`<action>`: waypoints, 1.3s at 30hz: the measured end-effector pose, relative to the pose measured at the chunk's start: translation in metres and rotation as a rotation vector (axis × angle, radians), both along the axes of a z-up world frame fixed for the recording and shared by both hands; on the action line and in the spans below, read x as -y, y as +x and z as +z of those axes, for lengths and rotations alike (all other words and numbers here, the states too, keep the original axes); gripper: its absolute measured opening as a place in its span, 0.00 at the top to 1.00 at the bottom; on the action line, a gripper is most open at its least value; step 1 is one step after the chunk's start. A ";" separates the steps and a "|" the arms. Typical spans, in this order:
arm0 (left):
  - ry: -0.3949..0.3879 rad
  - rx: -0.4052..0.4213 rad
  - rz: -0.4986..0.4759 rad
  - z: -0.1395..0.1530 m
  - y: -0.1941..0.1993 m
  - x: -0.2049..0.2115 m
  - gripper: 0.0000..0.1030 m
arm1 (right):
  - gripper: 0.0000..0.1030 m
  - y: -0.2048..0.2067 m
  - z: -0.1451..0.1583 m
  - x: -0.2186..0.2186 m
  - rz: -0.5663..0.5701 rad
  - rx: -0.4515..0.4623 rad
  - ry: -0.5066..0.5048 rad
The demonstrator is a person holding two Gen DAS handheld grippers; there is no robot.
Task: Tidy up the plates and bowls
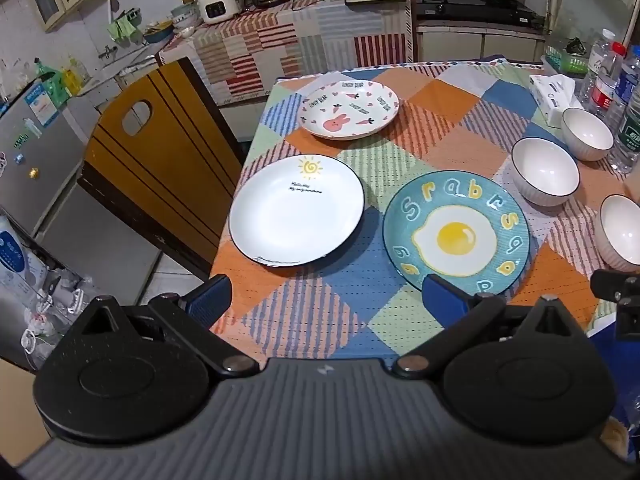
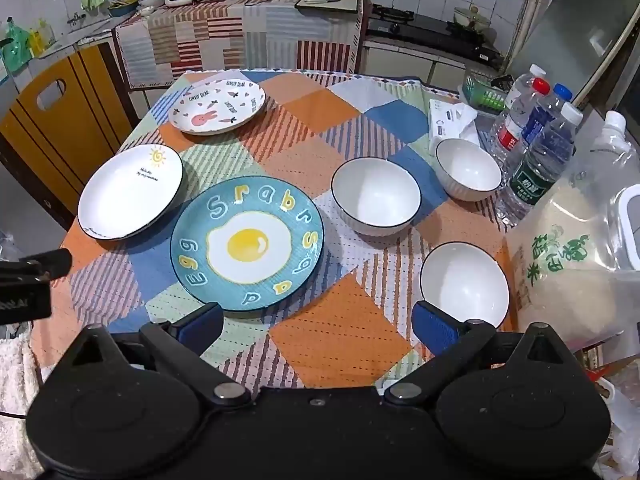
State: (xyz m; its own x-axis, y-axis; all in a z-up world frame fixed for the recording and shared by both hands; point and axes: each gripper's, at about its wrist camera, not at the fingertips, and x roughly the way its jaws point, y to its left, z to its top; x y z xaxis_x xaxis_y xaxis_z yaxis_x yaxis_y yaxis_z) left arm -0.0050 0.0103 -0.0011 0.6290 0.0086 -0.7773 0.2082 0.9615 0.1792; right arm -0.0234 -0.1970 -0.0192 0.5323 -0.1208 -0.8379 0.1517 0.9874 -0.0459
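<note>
Plates sit on the left half of the patchwork tablecloth [image 2: 332,332], none stacked: egg plate [image 2: 247,243] nearest and central, sun plate [image 2: 130,192] just left of it with rims almost meeting, bunny plate [image 2: 218,107] far left, well apart. Bowls on the right, all upright and apart: near bowl [image 2: 464,284], middle bowl [image 2: 376,202], far bowl [image 2: 468,169]. In the left wrist view the near bowl [image 1: 620,232] is cut off by the frame edge and the egg plate's [image 1: 456,232] near rim is hidden behind a blue finger pad. Small print on the sun plate [image 1: 296,210] unreadable. Rice bag [image 2: 568,264] and water bottles [image 2: 540,152] crowd the right edge; tissue pack [image 2: 450,118] beyond the far bowl. Left gripper [image 1: 326,302] hovers over the near table edge, jaws spread wide, holding nothing. Right gripper [image 2: 318,326] likewise level above the near edge, fingers wide apart, empty; its right pad overlaps the near bowl's rim in view, contact unclear.
</note>
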 end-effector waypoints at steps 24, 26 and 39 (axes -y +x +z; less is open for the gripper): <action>0.012 0.031 0.022 -0.005 -0.004 -0.013 0.00 | 0.01 0.000 -0.006 -0.002 0.002 -0.021 0.004; 0.006 0.032 0.020 -0.004 -0.005 -0.013 0.00 | 0.01 0.000 -0.006 -0.002 0.001 -0.023 0.006; -0.050 0.041 -0.002 0.008 -0.011 -0.018 0.01 | 0.01 -0.001 -0.005 -0.003 0.005 -0.015 0.000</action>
